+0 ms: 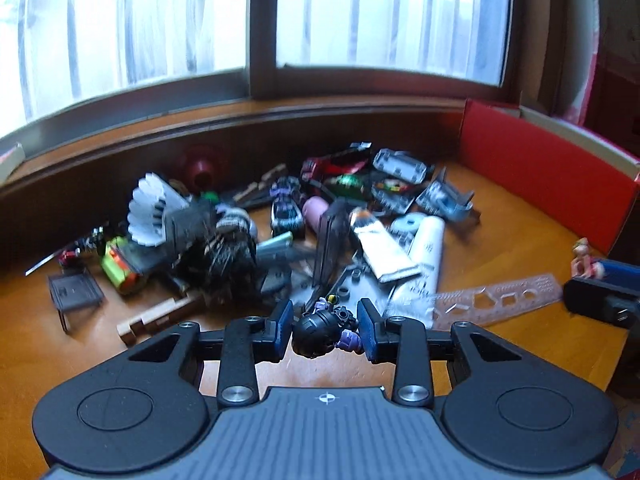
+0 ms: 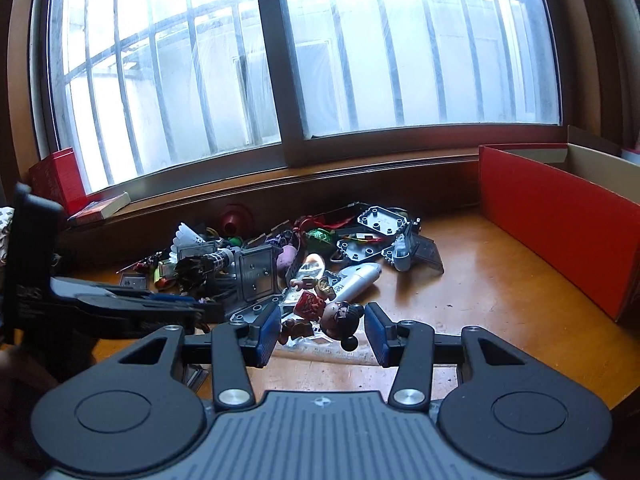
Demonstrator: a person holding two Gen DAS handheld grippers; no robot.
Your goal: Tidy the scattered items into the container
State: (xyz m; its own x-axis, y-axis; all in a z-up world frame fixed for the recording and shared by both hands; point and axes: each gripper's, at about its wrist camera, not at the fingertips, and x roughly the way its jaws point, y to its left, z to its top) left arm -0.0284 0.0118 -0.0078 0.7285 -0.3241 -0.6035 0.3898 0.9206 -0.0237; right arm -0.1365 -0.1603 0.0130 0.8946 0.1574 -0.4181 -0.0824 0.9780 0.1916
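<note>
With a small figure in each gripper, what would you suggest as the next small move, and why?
Probably carry the right gripper toward the red box. Its doll already sits between the pads, and the box stands open to the right. The left gripper holds a dark-helmeted figure and could follow.

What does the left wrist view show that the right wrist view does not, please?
Left only: the wooden blocks and the left tongs shut on a helmet figure. Right only: the red box's brown inside and the right tongs shut on a bun-haired figure. Both: the toy pile, the shuttlecock, the box and the window.
</note>
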